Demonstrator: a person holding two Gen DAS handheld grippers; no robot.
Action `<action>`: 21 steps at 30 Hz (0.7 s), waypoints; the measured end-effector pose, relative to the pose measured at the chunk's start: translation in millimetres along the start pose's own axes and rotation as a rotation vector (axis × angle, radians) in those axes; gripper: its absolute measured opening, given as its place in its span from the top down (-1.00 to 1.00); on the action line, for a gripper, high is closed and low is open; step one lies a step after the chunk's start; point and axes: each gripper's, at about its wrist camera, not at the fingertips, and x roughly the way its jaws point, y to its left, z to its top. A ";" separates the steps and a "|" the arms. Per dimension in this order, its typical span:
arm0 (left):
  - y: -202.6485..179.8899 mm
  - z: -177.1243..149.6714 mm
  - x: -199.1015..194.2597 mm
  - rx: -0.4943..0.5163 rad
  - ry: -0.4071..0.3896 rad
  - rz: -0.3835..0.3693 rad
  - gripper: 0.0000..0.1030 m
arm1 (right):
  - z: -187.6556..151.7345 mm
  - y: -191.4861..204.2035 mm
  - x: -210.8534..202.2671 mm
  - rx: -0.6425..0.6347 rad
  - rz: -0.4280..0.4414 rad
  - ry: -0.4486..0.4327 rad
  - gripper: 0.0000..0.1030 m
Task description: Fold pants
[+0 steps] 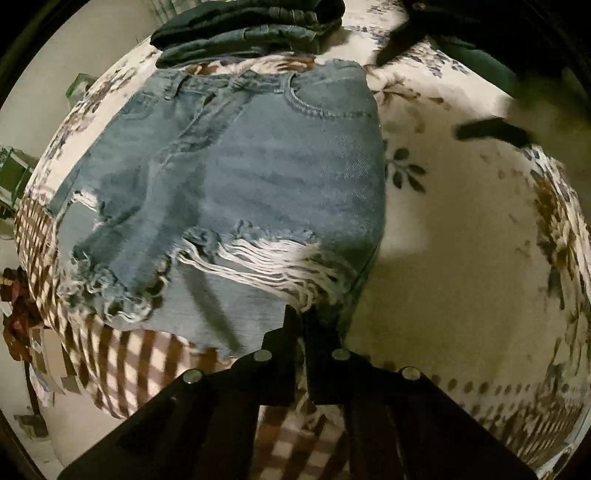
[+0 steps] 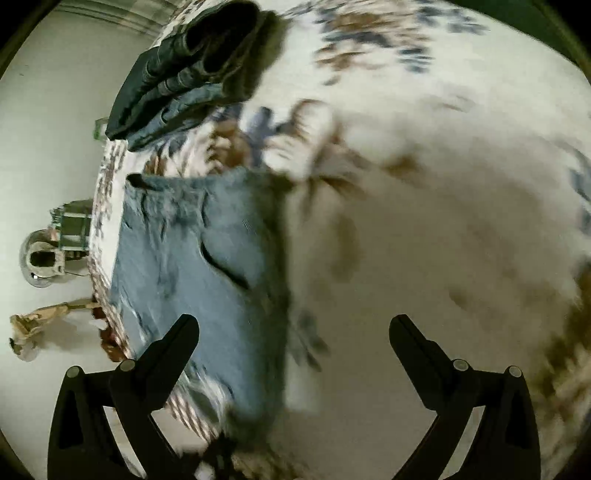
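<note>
A pair of light blue ripped jeans (image 1: 236, 177) lies folded on a floral cloth-covered table (image 1: 461, 229), waistband at the far side and frayed tears near me. My left gripper (image 1: 301, 314) is shut on the near fold of the jeans, at their lower right edge. In the right wrist view the jeans (image 2: 207, 266) lie left of centre, blurred. My right gripper (image 2: 293, 325) is open and empty above the jeans' right edge and the cloth; its left finger (image 2: 177, 339) is over the denim. Its black fingers also show blurred in the left wrist view (image 1: 491, 133).
A stack of folded dark jeans (image 1: 251, 33) sits at the far side of the table, also seen in the right wrist view (image 2: 184, 70). The table edge runs along the left, with floor and clutter (image 2: 48, 258) beyond. Bare floral cloth (image 2: 443, 221) spreads to the right.
</note>
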 end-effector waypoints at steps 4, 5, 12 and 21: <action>18.1 1.5 -5.7 -0.007 -0.011 -0.004 0.97 | 34.2 4.3 35.6 0.049 0.049 0.034 -0.72; 20.3 2.5 -8.2 -0.015 -0.011 -0.007 0.97 | 40.4 7.8 42.7 0.043 0.062 0.041 -0.54; 59.8 18.5 -55.5 -0.093 -0.045 -0.057 0.97 | 44.5 47.1 25.4 -0.010 0.014 -0.010 0.87; 180.9 37.1 -101.0 -0.293 -0.143 -0.009 1.00 | 47.5 171.8 -27.8 -0.062 0.007 -0.060 0.89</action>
